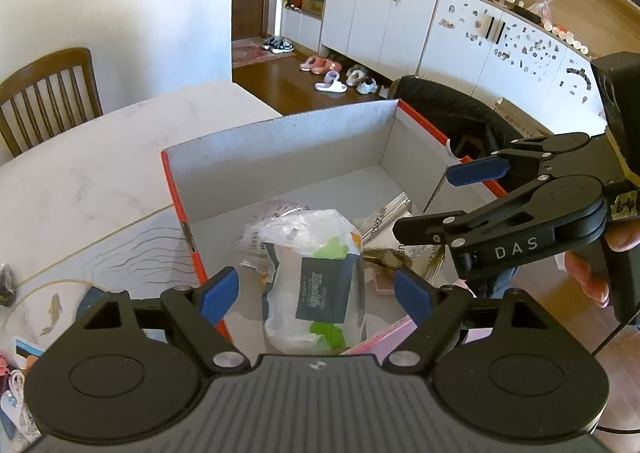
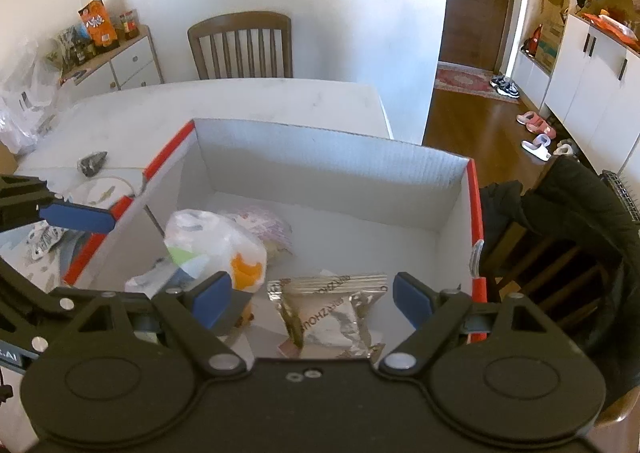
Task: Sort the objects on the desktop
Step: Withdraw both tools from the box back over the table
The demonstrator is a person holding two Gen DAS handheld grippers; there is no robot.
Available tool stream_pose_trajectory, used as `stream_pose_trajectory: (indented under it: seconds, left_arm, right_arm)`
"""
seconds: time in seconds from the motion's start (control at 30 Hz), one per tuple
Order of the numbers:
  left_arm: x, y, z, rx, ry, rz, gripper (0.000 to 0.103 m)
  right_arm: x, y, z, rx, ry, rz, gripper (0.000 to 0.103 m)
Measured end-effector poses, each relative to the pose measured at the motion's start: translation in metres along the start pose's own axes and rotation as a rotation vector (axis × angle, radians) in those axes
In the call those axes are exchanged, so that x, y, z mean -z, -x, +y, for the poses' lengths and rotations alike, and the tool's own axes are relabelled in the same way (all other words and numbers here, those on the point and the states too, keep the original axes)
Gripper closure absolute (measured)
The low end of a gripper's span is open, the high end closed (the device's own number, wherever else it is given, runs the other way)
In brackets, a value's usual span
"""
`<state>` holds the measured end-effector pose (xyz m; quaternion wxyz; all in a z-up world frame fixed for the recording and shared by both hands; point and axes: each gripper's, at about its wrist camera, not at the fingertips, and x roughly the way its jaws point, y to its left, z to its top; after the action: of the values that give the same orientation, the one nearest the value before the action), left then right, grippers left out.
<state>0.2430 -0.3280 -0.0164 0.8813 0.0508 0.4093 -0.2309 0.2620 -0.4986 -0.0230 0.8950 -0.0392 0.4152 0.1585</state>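
The clear plastic bag [image 1: 316, 277], holding a white item with a dark label, lies inside the red-edged box [image 1: 280, 145], directly between the left claw [image 1: 316, 295] fingers. It looks light, soft and slippery; best taken at the bunched film at 12 o'clock. At 3 o'clock from it lies a silver foil packet [image 2: 332, 309], crinkly and light, under the right claw [image 2: 312, 299]. Both claws stand wide apart, holding nothing. The box rests on the white tabletop [image 1: 100, 165]; a wooden chair [image 2: 242, 45] stands beyond at 12 o'clock.
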Motion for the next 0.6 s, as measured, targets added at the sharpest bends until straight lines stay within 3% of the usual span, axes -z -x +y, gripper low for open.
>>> stream_pose_trajectory:
  seconds: [0.6]
  left_arm:
    - [0.039, 0.07, 0.057, -0.023, 0.041, -0.089, 0.018]
  right_arm:
    - [-0.006, 0.021, 0.087, -0.027, 0.001, -0.06, 0.015]
